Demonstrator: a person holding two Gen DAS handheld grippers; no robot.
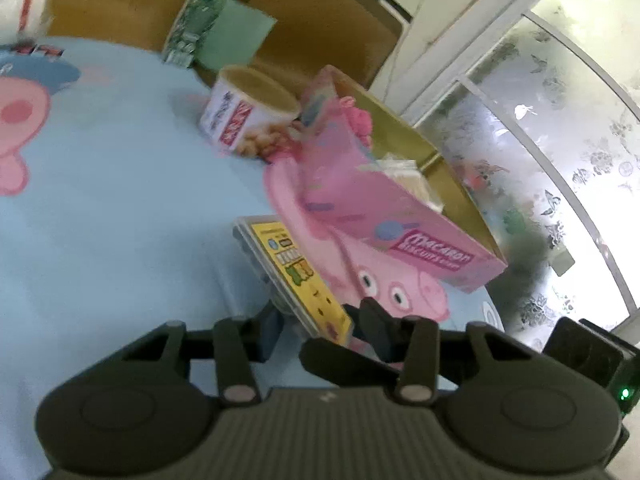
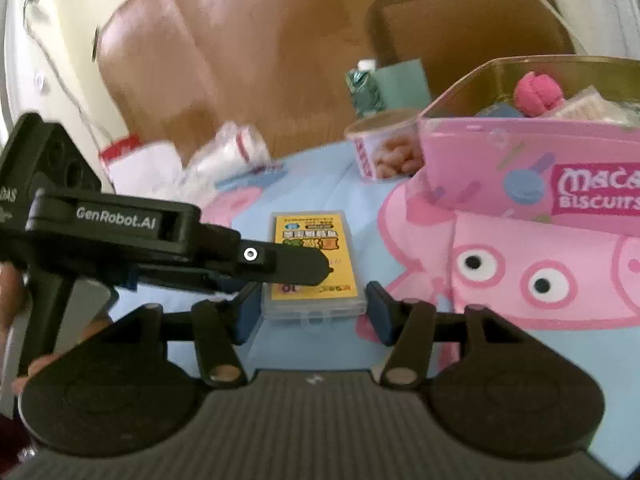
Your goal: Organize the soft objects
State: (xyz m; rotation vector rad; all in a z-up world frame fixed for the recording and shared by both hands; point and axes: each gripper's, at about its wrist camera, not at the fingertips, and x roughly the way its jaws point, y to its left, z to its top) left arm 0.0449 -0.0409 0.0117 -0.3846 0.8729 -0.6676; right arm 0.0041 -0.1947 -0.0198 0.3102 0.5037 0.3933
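Note:
A clear card case [image 1: 296, 276] with a yellow label lies on the blue cartoon-pig tablecloth [image 1: 120, 200]. My left gripper [image 1: 322, 322] has its jaws drawn narrow around the case's near end, and the case fills the gap between them. In the right wrist view the left gripper [image 2: 312, 266] reaches in from the left over the case [image 2: 312, 232]. My right gripper [image 2: 314, 310] straddles the case's near end. Its pads stand right at the two long sides, and I cannot make out whether they touch. A pink biscuit box [image 2: 520, 168] to the right holds a pink fluffy ball [image 2: 538, 94] and pale packets [image 2: 588, 108].
A paper snack cup [image 2: 384, 148] stands behind the case, with a green bottle [image 2: 364, 88] beyond it. White plastic bags [image 2: 224, 152] lie at the table's far left. Brown cardboard boxes [image 2: 240, 60] rise behind the table. A frosted window [image 1: 540, 140] is past the pink box [image 1: 400, 216].

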